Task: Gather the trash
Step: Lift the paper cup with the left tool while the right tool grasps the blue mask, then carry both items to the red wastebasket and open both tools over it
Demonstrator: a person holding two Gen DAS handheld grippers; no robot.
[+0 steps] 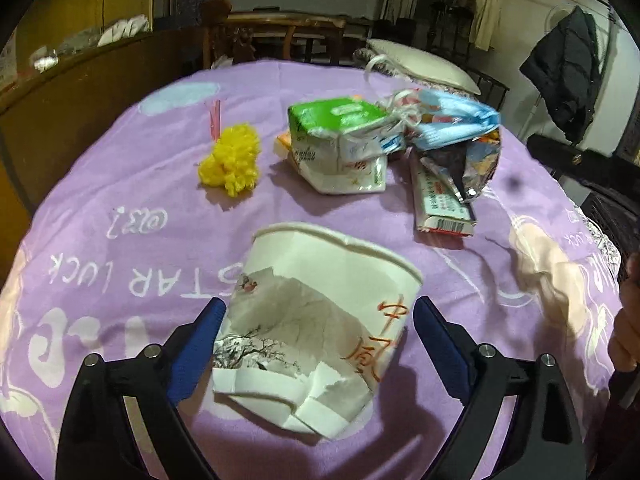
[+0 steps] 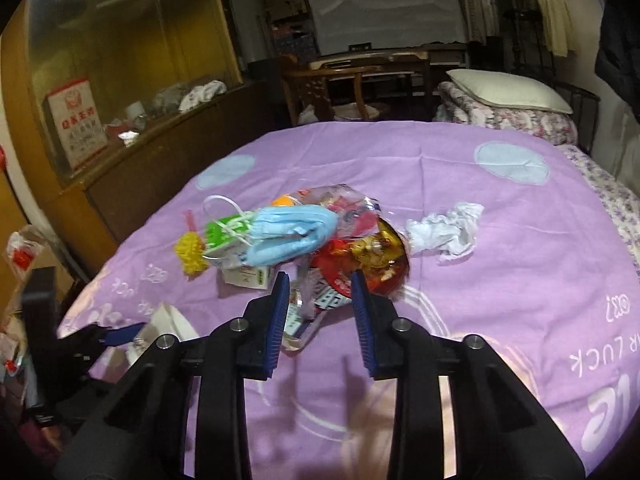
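Note:
A torn white paper cup (image 1: 316, 320) lies on its side on the purple blanket (image 1: 120, 200), between the wide-apart fingers of my left gripper (image 1: 318, 308), which is open. Beyond it are a yellow pompom (image 1: 232, 164), a green carton (image 1: 336, 136), blue face masks (image 1: 452, 120), a silver wrapper (image 1: 476, 168) and a long box (image 1: 440, 200). My right gripper (image 2: 320, 280) has its jaws narrow around a crumpled packet (image 2: 320, 300) at the near edge of the pile, with no clear press on it. A red foil wrapper (image 2: 372, 264) and a crumpled white tissue (image 2: 448, 232) lie just beyond.
The blanket (image 2: 480, 280) covers a bed with a pillow (image 2: 508, 92) at its head. A wooden glass-front cabinet (image 2: 120, 120) runs along the left, and a wooden desk (image 2: 360, 76) stands behind. A dark coat (image 1: 568, 76) hangs at the right. A person's hand (image 1: 628, 320) shows at the right edge.

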